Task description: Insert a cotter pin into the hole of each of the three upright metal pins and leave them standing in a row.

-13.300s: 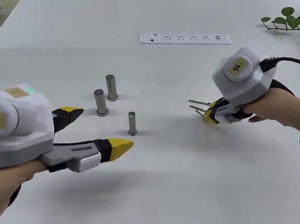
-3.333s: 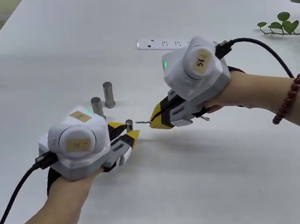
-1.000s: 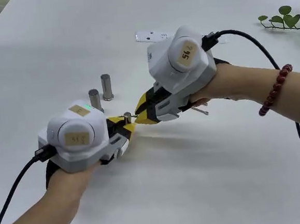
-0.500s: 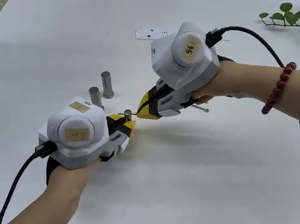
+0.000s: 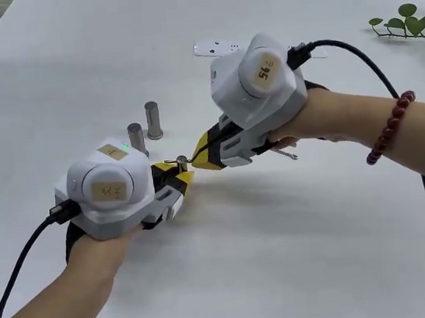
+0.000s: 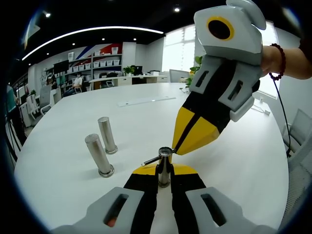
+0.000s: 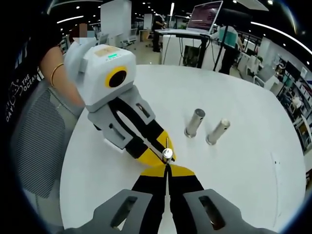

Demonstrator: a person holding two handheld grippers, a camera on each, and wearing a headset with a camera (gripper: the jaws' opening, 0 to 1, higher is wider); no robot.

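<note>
The left gripper [image 5: 177, 178] clamps the near pin [image 6: 164, 169]. The right gripper [image 5: 200, 155], from 2 o'clock, pinches a cotter pin [image 6: 151, 160] at its top. The other pins [image 5: 136, 138] [image 5: 153, 119] stand at 11 o'clock.

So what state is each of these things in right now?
left gripper: shut on near pin.
right gripper: shut on cotter pin.
near pin: upright, clamped.
cotter pin: poking through near pin's hole.
far pins: upright, free, no cotter pins.
spare cotter pins: lying flat, partly hidden.

Near pin [image 5: 181, 162] between left tool [image 5: 179, 178], right tool [image 5: 197, 154]; middle pin [image 5: 136, 138], far pin [image 5: 153, 119] behind; power strip [image 5: 215, 48] beyond.
</note>
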